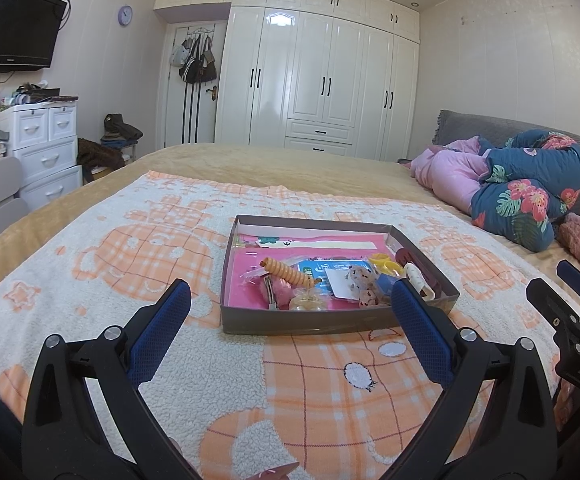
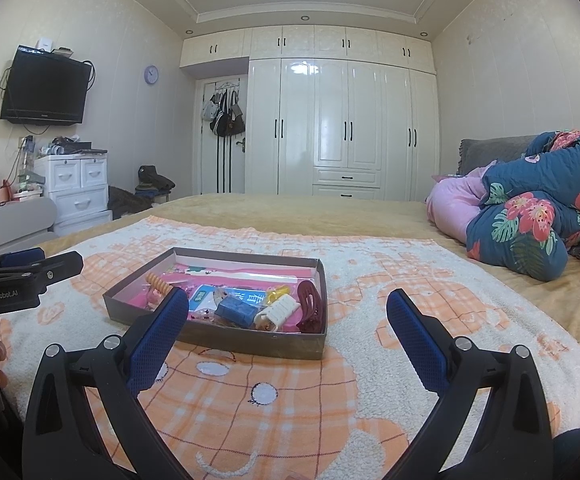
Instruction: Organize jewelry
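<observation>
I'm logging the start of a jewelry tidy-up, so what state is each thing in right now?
left gripper: jaws wide open, empty, short of the box.
right gripper: jaws wide open, empty.
shallow box: lidless, flat on the blanket, holding loose items.
orange spiral hair tie: lying in the box.
blue block: lying in the box.
wardrobe doors: shut.
television: screen dark.

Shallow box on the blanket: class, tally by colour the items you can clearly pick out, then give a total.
Orange: 1, spiral hair tie
Blue: 1, block
White: 1, ridged clip
Dark red: 1, cord
Yellow: 1, ring piece
Total: 5; others in the box are too jumbled to tell.
</observation>
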### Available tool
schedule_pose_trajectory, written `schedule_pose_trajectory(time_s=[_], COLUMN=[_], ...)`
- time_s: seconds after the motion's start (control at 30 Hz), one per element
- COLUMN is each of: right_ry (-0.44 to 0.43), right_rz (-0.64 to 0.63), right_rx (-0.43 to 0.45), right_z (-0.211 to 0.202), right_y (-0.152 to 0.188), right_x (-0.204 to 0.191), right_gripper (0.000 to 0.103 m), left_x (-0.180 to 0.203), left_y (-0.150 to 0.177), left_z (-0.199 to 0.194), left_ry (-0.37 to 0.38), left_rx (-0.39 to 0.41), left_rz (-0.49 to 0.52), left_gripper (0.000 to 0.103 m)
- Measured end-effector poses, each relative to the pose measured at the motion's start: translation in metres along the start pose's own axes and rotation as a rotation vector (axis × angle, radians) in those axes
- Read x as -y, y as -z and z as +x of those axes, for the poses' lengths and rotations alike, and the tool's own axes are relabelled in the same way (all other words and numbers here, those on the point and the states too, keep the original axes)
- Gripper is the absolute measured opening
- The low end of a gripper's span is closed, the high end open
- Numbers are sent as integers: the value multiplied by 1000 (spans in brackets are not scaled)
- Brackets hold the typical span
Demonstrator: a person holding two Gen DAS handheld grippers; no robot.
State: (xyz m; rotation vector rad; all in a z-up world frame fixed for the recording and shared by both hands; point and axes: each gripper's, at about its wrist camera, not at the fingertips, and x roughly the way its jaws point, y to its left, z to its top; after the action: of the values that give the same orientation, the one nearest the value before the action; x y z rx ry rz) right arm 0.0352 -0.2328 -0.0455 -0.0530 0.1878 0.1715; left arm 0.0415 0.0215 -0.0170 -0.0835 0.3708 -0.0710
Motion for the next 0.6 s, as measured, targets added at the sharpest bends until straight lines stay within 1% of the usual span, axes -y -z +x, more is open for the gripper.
schedule_pose_trajectory(time_s=[0.6], right_ry=[-3], right_rz=[-3], right_rx=[-2], right_z=[0], right_y=[0], right_x=[0], right_gripper=[97], left_x=[-1], left_y=[0], left_z=[-1], left_ry=[-9], left_rx=[0], left_rz=[-2], left_gripper=[92])
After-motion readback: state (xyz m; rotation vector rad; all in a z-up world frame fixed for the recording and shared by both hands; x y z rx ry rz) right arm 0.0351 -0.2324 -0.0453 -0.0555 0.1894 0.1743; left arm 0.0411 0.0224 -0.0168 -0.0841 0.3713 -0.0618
